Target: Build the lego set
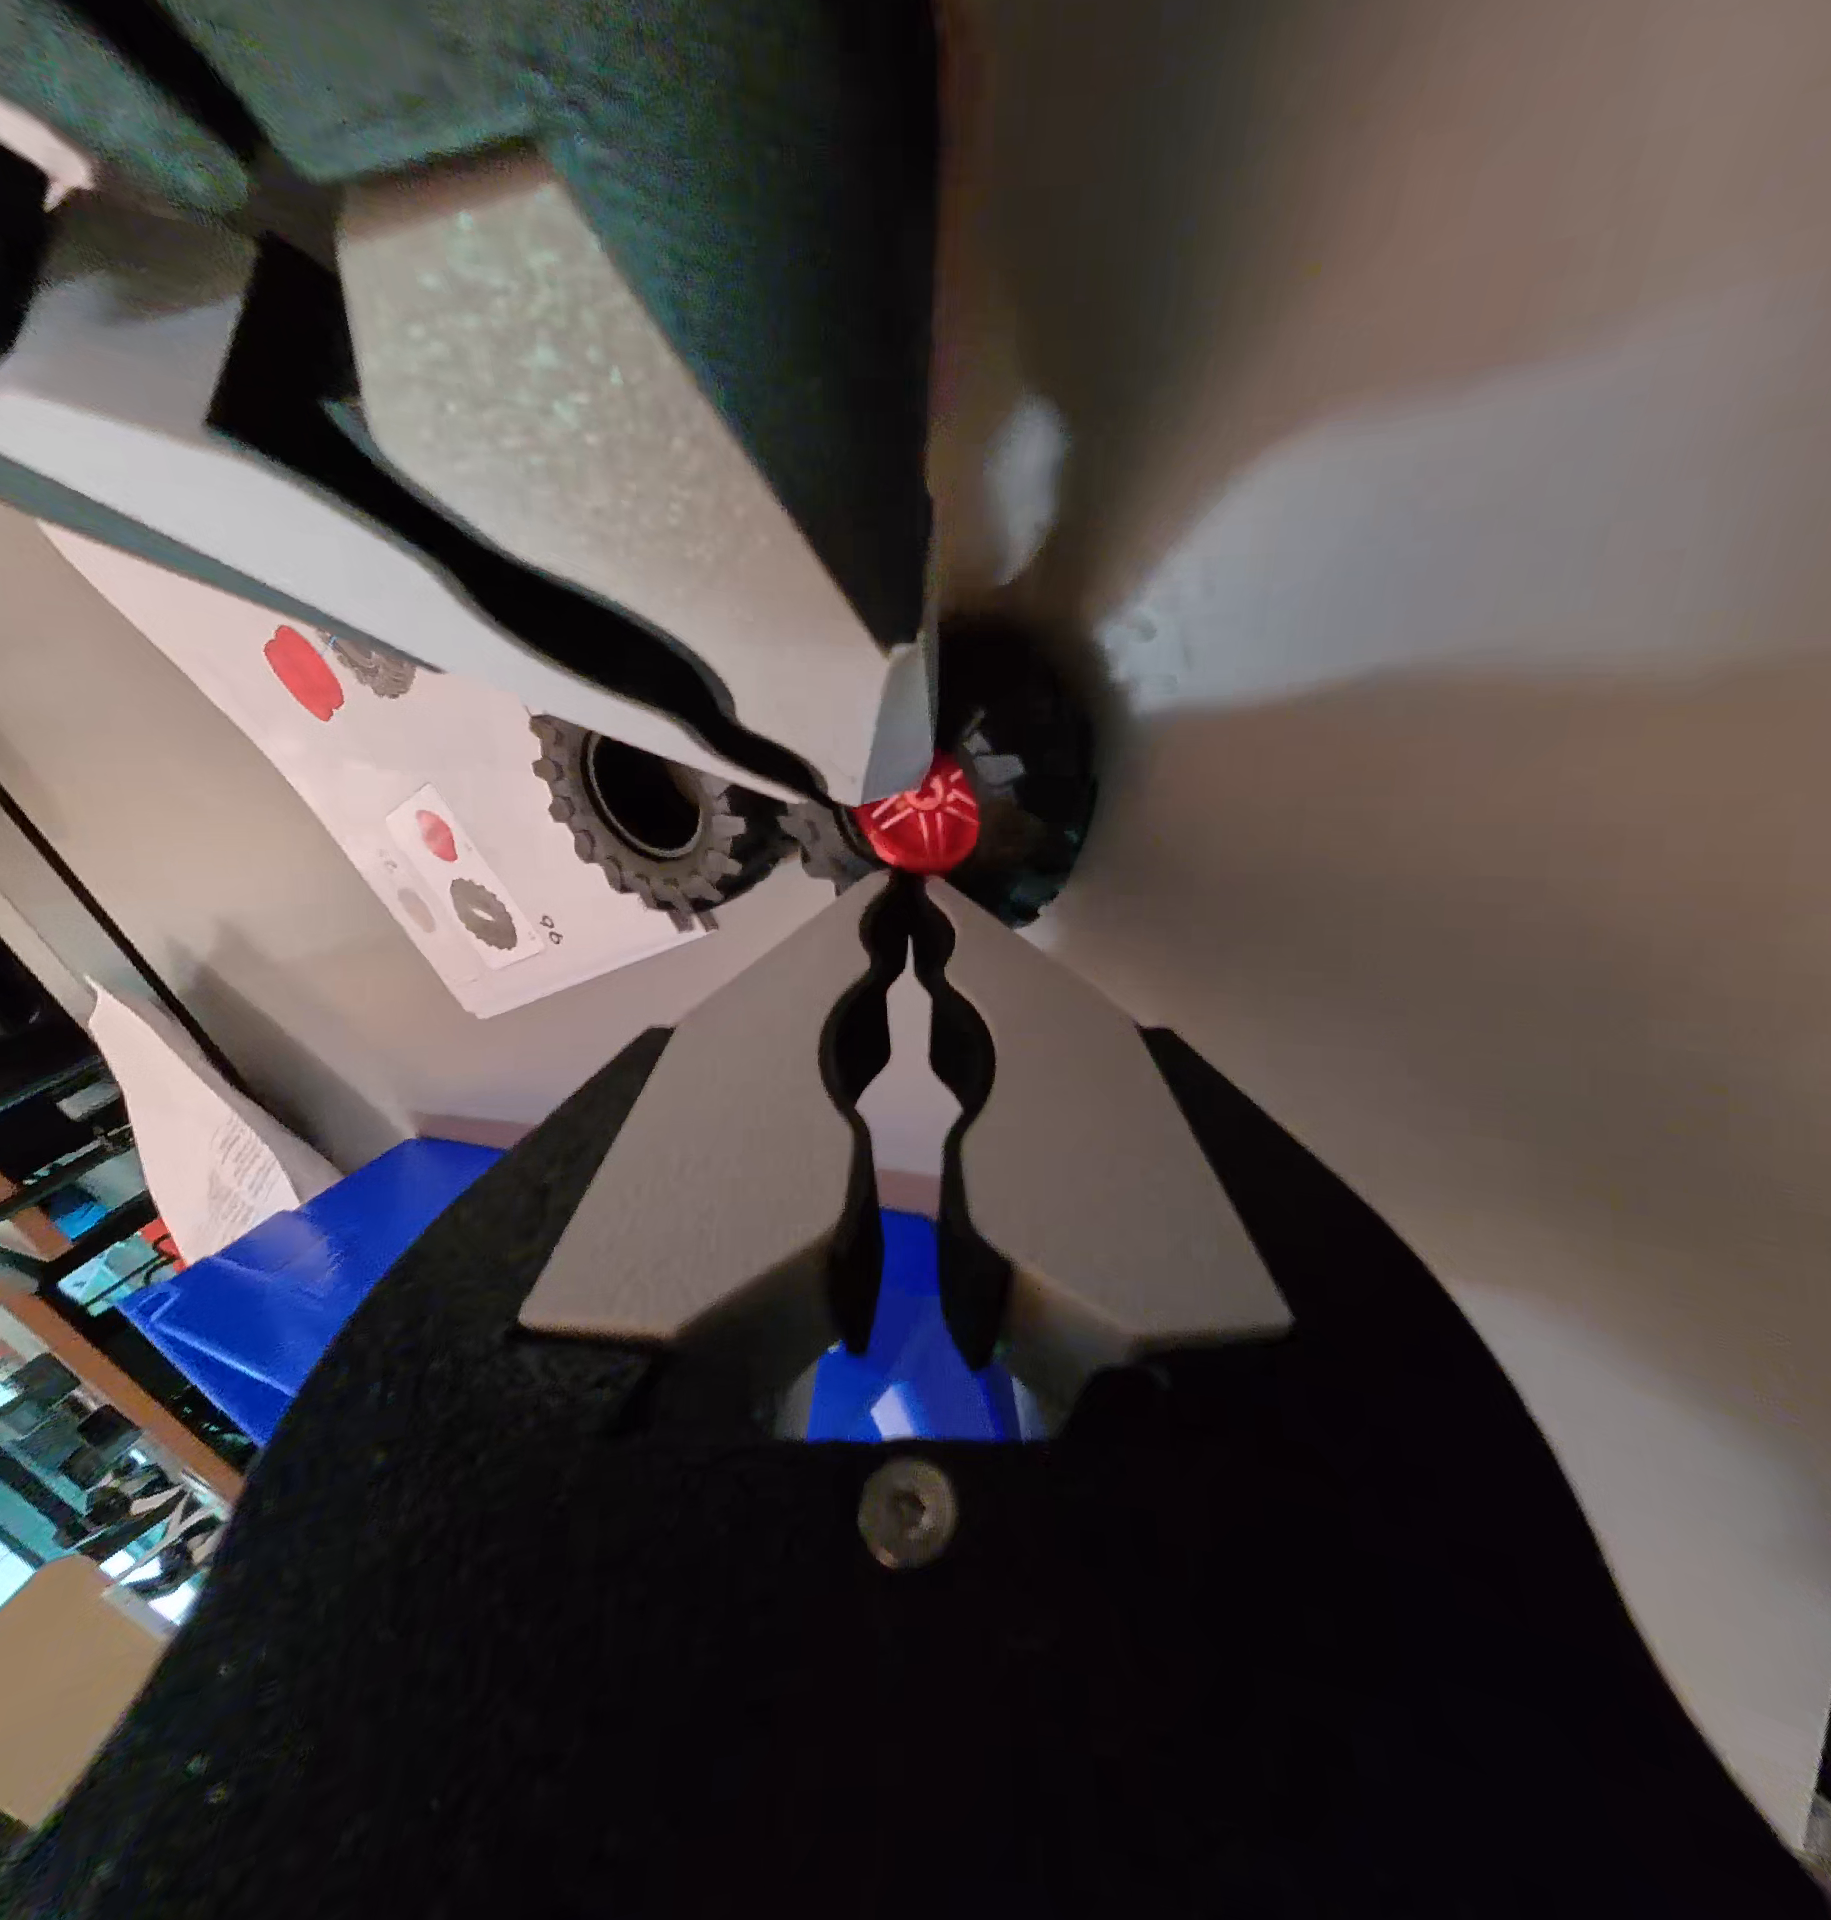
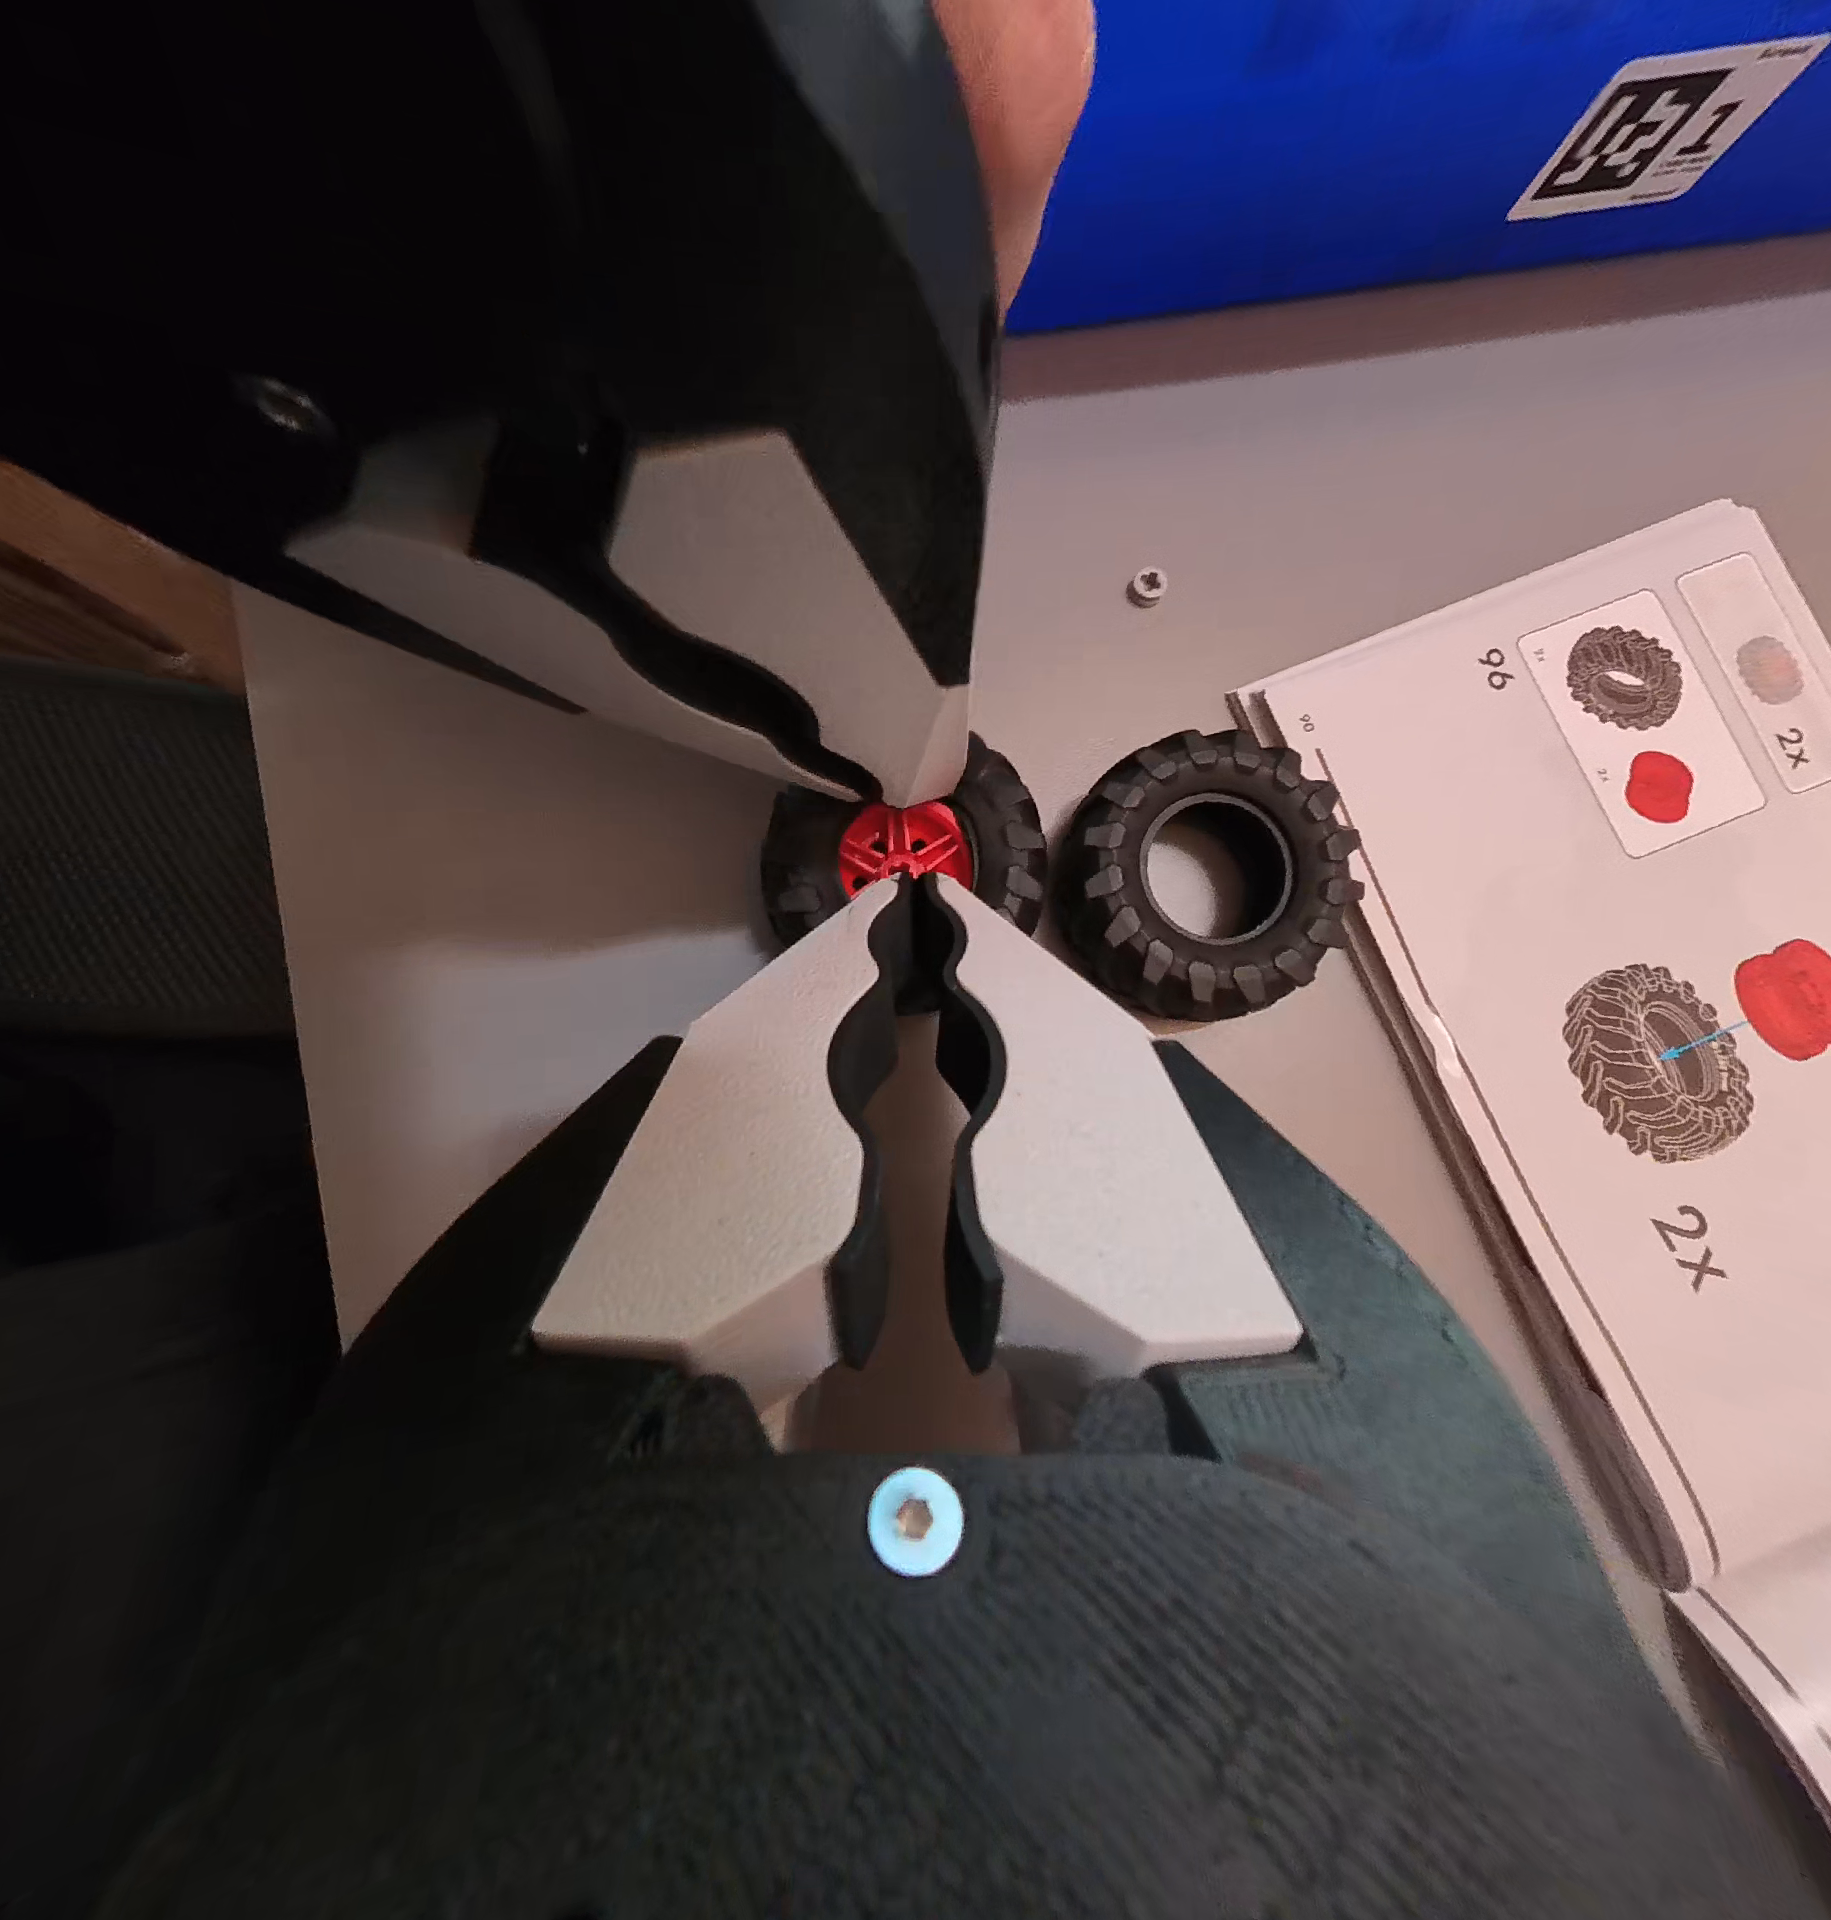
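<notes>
A red wheel hub sits inside a black knobbly tyre lying flat on the grey table; the same hub and tyre show in the right wrist view. My left gripper is shut, its tips touching the hub's near edge. My right gripper is shut, its tips also on the hub. Each gripper shows in the other's view coming from the upper left, tips on the hub's far edge. A second, empty tyre lies beside the first and also shows in the left wrist view.
An open instruction booklet lies right of the tyres, and in the left wrist view. A blue bin with a black-and-white marker tag stands behind. A small grey piece lies on the table. A loose paper sheet leans near the bin. Less than 4 cm separates the two grippers' tips.
</notes>
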Tool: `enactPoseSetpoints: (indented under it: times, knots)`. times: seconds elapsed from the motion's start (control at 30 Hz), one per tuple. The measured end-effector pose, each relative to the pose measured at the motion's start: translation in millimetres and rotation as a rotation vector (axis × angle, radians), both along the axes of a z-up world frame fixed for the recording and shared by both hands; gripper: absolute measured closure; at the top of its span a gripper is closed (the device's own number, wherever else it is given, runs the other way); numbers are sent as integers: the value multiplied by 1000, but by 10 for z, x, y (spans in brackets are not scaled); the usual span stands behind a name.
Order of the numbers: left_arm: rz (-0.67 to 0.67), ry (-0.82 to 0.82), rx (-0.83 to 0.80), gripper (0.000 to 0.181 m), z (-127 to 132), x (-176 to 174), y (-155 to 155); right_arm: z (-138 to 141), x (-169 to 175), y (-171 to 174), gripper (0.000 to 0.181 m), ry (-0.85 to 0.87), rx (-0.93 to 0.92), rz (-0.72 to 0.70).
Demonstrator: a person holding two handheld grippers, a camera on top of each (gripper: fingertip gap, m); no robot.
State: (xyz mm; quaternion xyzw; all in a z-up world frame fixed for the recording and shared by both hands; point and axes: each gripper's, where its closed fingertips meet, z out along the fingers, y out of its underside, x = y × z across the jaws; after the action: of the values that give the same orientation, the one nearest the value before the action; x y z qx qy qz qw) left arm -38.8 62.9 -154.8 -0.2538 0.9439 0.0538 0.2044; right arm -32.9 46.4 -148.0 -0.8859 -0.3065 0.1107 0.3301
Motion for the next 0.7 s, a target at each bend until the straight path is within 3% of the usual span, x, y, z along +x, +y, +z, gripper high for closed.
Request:
enactPoseSetpoints:
  times: [0.13,0.33,0.7]
  knots:
    - [46,-37,-143,181,-13,16,-15,0,22,3,181,4,11,-12]
    - [11,-66,-57,181,4,26,-4,28,4,15,181,67,44,-17]
    - [32,-95,-153,181,43,49,-12,87,205,40,181,-106,75,-52]
